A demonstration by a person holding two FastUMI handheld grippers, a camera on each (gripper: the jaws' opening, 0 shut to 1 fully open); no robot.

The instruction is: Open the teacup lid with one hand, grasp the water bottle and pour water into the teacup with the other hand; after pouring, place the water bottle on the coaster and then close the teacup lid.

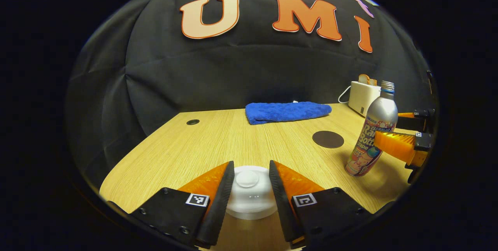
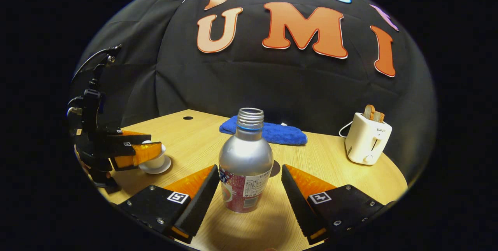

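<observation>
A pale wooden worktop (image 2: 334,165) carries everything. On it stand the water bottle (image 2: 245,161), a white lidded teacup (image 1: 249,192) on its saucer and a toaster (image 2: 367,139). A folded blue towel (image 1: 287,111) and a dark round coaster (image 1: 328,139) lie flat.

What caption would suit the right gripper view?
Open right gripper straddles the uncapped water bottle on the table, toaster beyond.

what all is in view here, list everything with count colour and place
teacup: 1, white, on a saucer, table's left side
teacup lid: 1, white, on the cup, between the left gripper's fingers
water bottle: 1, silver with printed label, uncapped, upright mid-table
coaster: 1, dark round, bare, beyond the bottle
towel: 1, blue, folded at the table's back
toaster: 1, white, bread in it, back right
table: 1, light wood
left gripper: open, straddling the lid
right gripper: open, either side of the bottle
</observation>
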